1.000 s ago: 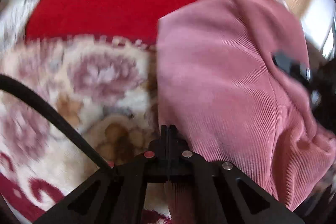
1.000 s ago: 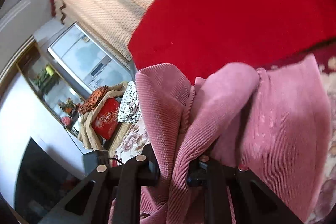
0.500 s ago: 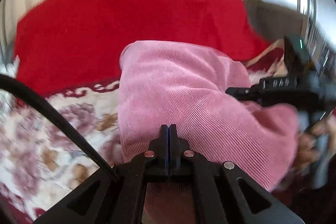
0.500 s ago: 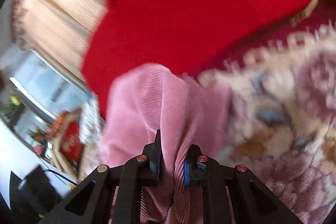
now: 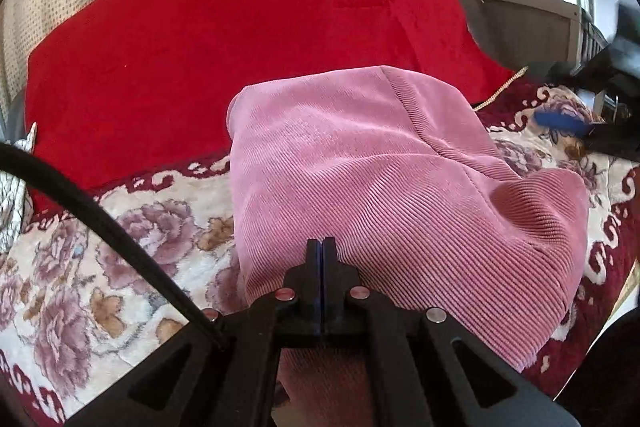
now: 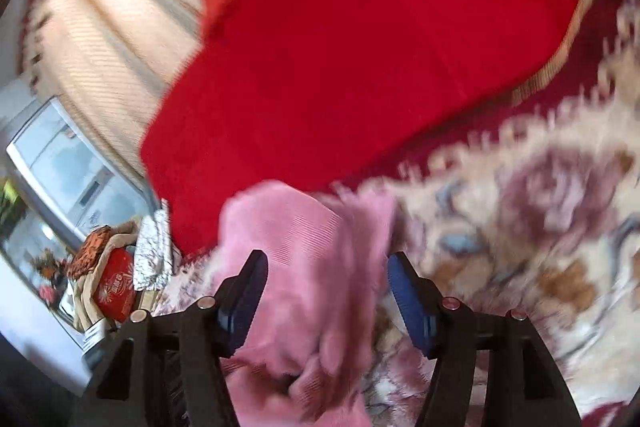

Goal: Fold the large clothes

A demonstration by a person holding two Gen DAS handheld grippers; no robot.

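The pink corduroy garment [image 5: 384,195] is spread on the floral blanket [image 5: 100,267], just beyond the left gripper [image 5: 322,247], which is closed tight. The right gripper [image 6: 326,283] has just been opened; cloth is seen loose between its parted jaws.

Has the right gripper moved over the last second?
Yes. The right gripper swung right, off the red blanket toward the floral rug; its jaws just opened, pink garment loose between.

Black gripper frames [image 5: 322,311], round silver screws, blue-padded jaws (right), black cable [image 5: 100,223]
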